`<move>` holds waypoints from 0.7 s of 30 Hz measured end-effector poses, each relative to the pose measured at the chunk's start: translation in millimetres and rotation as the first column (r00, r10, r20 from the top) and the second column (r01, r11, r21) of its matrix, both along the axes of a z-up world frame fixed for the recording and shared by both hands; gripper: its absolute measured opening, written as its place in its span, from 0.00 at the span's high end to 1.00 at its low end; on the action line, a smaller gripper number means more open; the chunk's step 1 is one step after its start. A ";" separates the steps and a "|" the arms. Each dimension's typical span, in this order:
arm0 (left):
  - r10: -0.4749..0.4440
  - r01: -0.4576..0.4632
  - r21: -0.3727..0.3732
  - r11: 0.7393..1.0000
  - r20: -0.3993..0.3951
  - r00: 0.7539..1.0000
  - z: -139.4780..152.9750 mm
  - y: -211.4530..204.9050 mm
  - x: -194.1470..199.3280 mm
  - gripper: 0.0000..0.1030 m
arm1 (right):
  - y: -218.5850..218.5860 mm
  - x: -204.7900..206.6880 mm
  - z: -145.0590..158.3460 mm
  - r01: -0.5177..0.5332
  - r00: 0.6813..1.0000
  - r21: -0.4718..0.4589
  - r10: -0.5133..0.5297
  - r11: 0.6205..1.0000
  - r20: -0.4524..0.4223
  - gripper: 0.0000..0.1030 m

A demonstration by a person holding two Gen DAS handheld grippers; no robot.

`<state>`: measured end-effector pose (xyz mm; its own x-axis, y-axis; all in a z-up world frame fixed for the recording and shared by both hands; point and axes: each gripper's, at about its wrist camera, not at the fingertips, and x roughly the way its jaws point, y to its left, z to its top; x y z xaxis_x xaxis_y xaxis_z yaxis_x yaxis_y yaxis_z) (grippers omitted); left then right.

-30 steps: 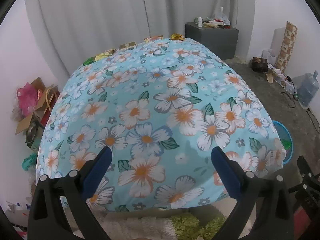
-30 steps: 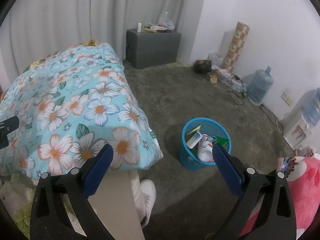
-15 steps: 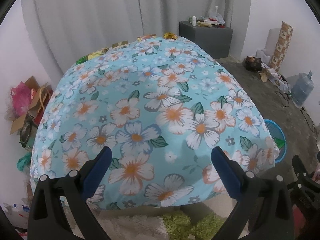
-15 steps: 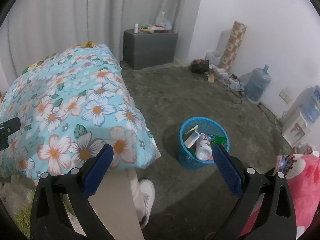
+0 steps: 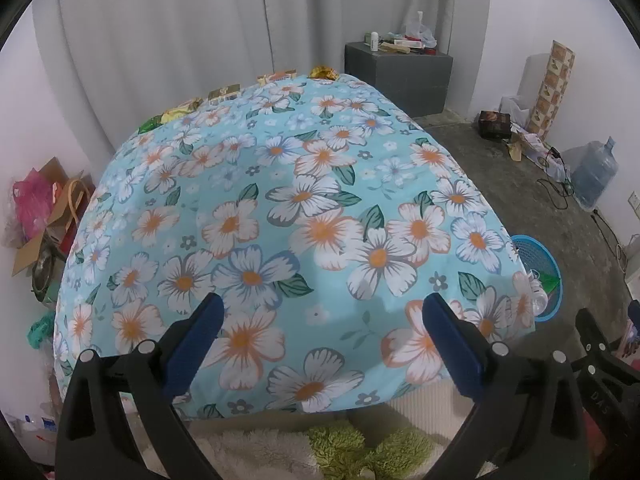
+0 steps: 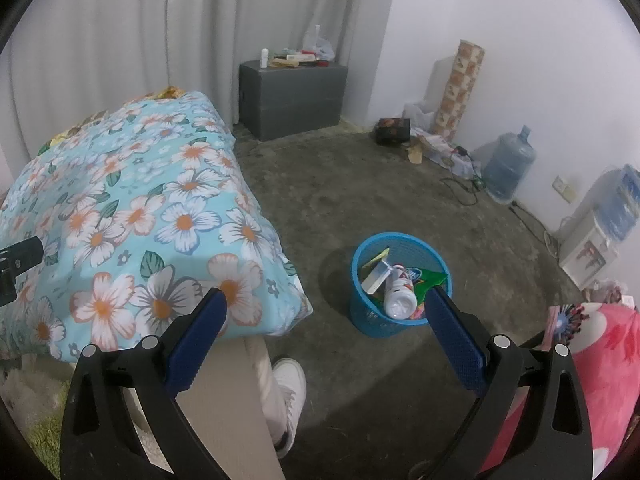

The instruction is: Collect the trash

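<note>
The wrappers (image 5: 276, 78) lay in a loose row along the far edge of the bed (image 5: 280, 220), against the curtain (image 5: 180, 32), running from the far left corner toward the far right corner. From the left gripper (image 5: 320, 320) they were straight ahead and well apart, across the whole flowered cover; its jaws stood wide with nothing between them. The row's long axis ran crosswise to those jaws. The right gripper (image 6: 326, 312) also stood wide and empty, facing the floor (image 6: 360, 200) beyond the bed's near right corner, with the bin (image 6: 400, 280) just ahead of it. The left gripper looked the nearer and better aimed for the wrappers, though either would need a long reach over the bed.

The bin was blue and already held a bottle (image 6: 400, 296) and packets. The cover looked soft and likely to give under pressure. The floor was bare grey concrete. A grey box (image 6: 292, 96) stood by the curtain, and a water jug (image 6: 506, 168) by the right wall.
</note>
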<state>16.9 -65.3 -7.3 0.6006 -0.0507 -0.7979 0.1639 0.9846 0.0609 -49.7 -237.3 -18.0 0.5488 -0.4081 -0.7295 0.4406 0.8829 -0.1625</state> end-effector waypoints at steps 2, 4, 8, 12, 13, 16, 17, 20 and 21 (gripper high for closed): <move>0.000 0.000 -0.001 1.000 0.001 1.000 0.1 -0.2 -0.1 0.05 | -0.3 -0.1 0.0 0.000 1.000 0.000 0.000 1.000 -0.001 0.08; 0.000 0.000 0.001 1.000 0.002 1.000 0.2 -0.6 0.0 0.05 | -0.7 -0.5 0.1 0.002 1.000 0.000 -0.002 1.000 0.000 0.08; 0.000 0.000 0.002 1.000 0.004 1.000 0.5 -0.6 0.3 0.05 | -1.3 -2.0 1.3 0.011 1.000 -0.003 -0.011 1.000 0.002 0.08; 0.010 -0.010 0.005 1.000 0.008 1.000 1.0 1.3 1.0 0.05 | -3.4 -5.1 3.2 0.027 1.000 -0.006 -0.027 1.000 0.007 0.08; 0.013 -0.013 0.006 1.000 0.008 1.000 0.7 1.7 1.5 0.05 | -4.0 -5.7 3.6 0.031 0.999 -0.007 -0.031 0.999 0.008 0.08; 0.021 -0.021 0.009 1.000 0.004 1.000 0.0 2.6 1.3 0.05 | -5.4 -6.0 4.4 0.036 0.999 -0.008 -0.036 0.999 0.009 0.08; 0.022 -0.022 0.010 1.000 0.002 1.000 -0.2 2.7 1.6 0.05 | -4.9 -6.3 4.3 0.037 0.999 -0.008 -0.037 0.999 0.009 0.08; 0.024 -0.024 0.012 1.000 0.003 1.000 -0.5 3.2 2.0 0.05 | -4.8 -6.4 4.2 0.036 0.999 -0.007 -0.036 0.999 0.009 0.08; 0.023 -0.024 0.012 1.000 0.003 1.000 -0.7 2.8 2.1 0.05 | -4.7 -6.4 4.2 0.036 0.999 -0.007 -0.036 0.999 0.009 0.08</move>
